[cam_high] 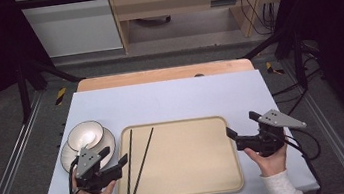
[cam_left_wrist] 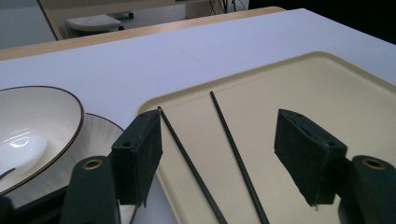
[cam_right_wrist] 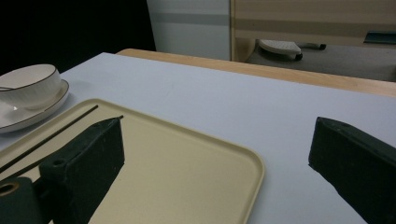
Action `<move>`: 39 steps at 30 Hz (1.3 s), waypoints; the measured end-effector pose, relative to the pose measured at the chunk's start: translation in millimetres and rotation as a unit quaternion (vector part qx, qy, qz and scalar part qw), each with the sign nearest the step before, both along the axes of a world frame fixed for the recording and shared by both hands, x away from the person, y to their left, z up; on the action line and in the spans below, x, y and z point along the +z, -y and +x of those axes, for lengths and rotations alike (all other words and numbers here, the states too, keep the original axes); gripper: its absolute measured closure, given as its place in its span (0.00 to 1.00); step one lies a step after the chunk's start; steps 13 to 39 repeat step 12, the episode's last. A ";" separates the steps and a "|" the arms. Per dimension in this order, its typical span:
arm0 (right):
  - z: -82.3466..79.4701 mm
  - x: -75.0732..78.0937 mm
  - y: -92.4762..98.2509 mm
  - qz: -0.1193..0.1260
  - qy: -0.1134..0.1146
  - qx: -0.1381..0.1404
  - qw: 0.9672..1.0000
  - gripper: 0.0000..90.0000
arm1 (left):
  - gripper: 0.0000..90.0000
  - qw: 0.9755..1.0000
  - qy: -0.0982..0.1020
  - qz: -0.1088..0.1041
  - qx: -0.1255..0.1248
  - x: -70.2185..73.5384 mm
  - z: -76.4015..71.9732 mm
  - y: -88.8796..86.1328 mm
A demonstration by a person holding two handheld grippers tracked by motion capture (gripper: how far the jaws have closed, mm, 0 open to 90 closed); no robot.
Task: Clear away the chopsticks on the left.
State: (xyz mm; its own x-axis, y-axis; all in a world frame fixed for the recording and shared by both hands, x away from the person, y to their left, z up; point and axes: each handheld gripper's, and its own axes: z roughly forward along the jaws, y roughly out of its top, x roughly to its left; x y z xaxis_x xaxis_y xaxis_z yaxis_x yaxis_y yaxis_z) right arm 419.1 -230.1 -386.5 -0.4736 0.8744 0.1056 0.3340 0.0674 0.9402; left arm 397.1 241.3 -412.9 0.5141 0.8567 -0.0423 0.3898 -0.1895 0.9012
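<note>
Far left, a bowl [cam_high: 85,134] sits on a plate [cam_high: 69,157]; the left gripper [cam_high: 114,155] hovers at the tray's [cam_high: 196,184] left edge — jaws apart, nothing between; two chopsticks [cam_high: 137,157] lie on the tray just beside it; the right gripper [cam_high: 242,124] hangs off the right edge — jaws wide, empty.

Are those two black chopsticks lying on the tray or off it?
On it: both chopsticks lie flat on the beige tray, near its left edge, spreading apart at their far ends.
</note>
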 end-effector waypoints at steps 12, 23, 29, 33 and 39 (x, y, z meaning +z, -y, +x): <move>2.8 -3.8 -0.8 -0.013 -0.008 -0.004 1.000 0.04 | 0.26 1.000 -0.006 0.007 -0.011 -12.0 -2.0 -15.9; 2.8 -3.8 -0.8 -0.013 -0.008 -0.004 1.000 0.04 | 0.26 1.000 -0.006 0.007 -0.011 -12.0 -2.0 -15.9; 2.8 -3.8 -0.8 -0.013 -0.008 -0.004 1.000 0.04 | 0.26 1.000 -0.006 0.007 -0.011 -12.0 -2.0 -15.9; 2.8 -3.8 -0.8 -0.013 -0.008 -0.004 1.000 0.04 | 0.26 1.000 -0.006 0.007 -0.011 -12.0 -2.0 -15.9; 2.8 -3.8 -0.8 -0.013 -0.008 -0.004 1.000 0.04 | 0.26 1.000 -0.006 0.007 -0.011 -12.0 -2.0 -15.9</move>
